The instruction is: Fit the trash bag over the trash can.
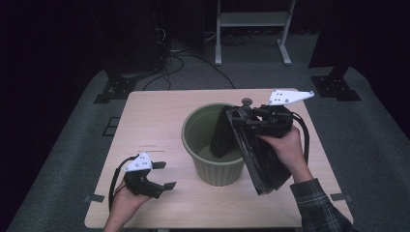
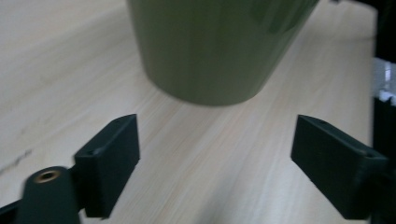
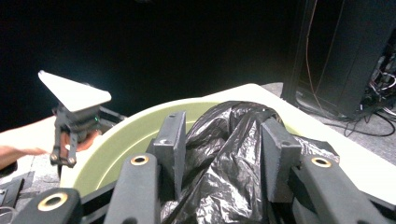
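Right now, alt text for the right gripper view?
A crumpled black bin bag sits between the right hand-held gripper's two jaws, over the rim of a green bin. Beyond the bin, a hand holds the left hand-held gripper.

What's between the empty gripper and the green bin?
Just bare wooden table. The left gripper view shows it best: the left gripper points at the green bin with nothing in between.

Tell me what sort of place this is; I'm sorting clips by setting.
Likely a lab or recording studio, not a home: a lone wooden table on grey carpet, dark curtained surroundings, loose cables on the floor, and a metal equipment stand behind. A green bin sits on the table.
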`<state>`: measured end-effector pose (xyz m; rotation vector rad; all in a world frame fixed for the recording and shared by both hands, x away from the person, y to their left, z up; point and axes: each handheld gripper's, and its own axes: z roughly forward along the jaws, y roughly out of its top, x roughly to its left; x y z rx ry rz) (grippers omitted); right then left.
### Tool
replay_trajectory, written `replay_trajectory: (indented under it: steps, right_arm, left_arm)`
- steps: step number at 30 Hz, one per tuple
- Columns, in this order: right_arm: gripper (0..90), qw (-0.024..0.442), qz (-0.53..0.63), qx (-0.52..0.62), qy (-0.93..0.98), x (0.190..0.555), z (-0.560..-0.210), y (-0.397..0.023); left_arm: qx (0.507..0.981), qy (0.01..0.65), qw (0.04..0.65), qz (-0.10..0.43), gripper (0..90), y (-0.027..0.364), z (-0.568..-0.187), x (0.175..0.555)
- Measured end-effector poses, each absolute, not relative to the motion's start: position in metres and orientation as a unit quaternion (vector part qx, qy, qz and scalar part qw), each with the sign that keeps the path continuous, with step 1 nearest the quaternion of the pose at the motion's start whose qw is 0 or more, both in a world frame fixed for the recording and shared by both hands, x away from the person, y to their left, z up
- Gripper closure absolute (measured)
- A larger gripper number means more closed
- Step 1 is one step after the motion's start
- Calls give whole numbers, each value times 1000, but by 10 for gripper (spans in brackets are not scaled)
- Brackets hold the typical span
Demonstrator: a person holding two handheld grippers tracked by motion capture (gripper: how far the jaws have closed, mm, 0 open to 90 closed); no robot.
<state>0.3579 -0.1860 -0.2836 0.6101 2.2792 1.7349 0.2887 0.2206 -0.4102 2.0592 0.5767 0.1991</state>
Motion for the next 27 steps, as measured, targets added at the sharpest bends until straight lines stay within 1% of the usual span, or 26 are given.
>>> replay_trajectory:
  steps: [5, 7, 8, 10, 13, 18, 24, 27]
  right_arm:
    - [568, 105, 590, 203, 775, 360, -280, -179]
    - [568, 104, 591, 200, 774, 361, -278, -176]
    - [568, 104, 590, 200, 775, 361, -278, -174]
    - [568, 102, 590, 200, 775, 362, -278, -173]
    - [571, 99, 591, 200, 775, 364, -278, -170]
    - [573, 92, 595, 197, 774, 366, -277, -165]
    - [581, 86, 599, 193, 772, 366, -274, -158]
    - [586, 84, 603, 191, 770, 366, -274, -156]
  left_arm:
    - [841, 210, 492, 86, 312, 214, -380, 286]
    - [839, 203, 498, 86, 334, 212, -373, 286]
    - [838, 187, 504, 89, 345, 205, -358, 287]
    - [836, 173, 512, 91, 362, 197, -343, 287]
    - [835, 151, 521, 97, 368, 187, -321, 288]
    - [835, 128, 525, 102, 359, 163, -294, 295]
    - [844, 110, 515, 99, 351, 128, -284, 309]
    - [846, 113, 512, 95, 351, 113, -283, 317]
